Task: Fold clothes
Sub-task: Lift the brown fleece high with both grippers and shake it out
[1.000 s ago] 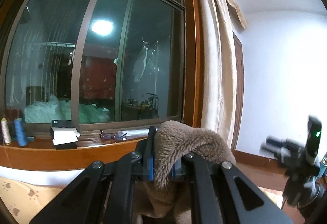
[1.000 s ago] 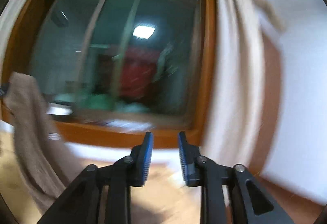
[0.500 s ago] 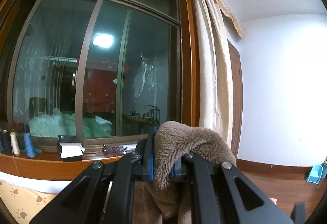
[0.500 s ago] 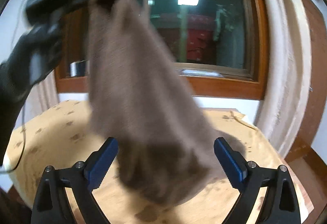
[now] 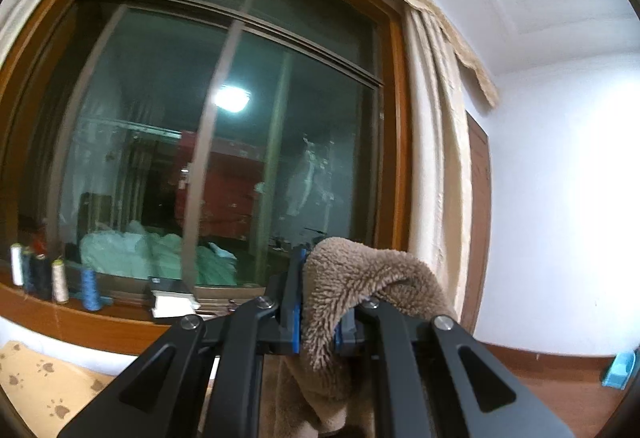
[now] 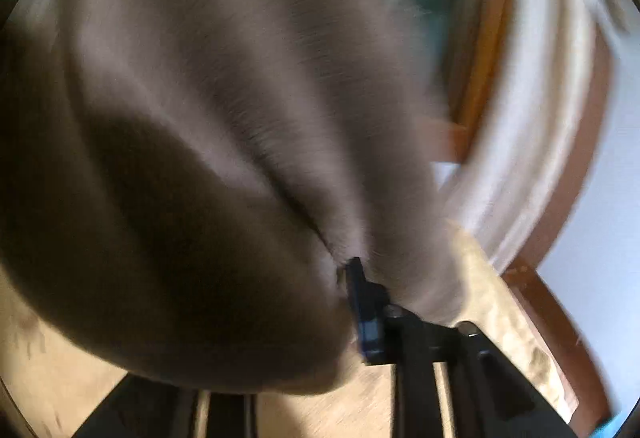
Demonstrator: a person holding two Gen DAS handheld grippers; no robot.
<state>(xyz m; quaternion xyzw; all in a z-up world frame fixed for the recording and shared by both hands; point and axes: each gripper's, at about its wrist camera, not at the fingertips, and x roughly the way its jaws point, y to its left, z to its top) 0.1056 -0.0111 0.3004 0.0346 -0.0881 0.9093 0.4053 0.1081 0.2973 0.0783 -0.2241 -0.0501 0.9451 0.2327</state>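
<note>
Left tongs (image 5: pixel 318 302), left wrist view: the black fingers with blue pads are closed onto a fold of the brown fleece garment (image 5: pixel 352 286). Its pile is thick and shaggy; it humps over the right finger and hangs down between the linkage arms. Behind stands a dark window (image 5: pixel 224 142) in an orange-brown wooden frame, with a pleated cream curtain (image 5: pixel 436 158) to its right. Thread spools (image 5: pixel 56 280) stand upright on the wooden sill, white, dark, beige and blue. A tan cloth printed with paw marks covers the counter (image 5: pixel 36 382) at lower left.

Right tongs (image 6: pixel 352 302), right wrist view: heavily blurred. One blue-padded finger (image 6: pixel 366 314) presses against the garment (image 6: pixel 200 118), which fills most of the frame in soft gathered folds converging at that finger. The other finger is hidden by cloth, so I cannot tell whether the grip is closed. The tan counter (image 6: pixel 500 302) lies below.
</note>
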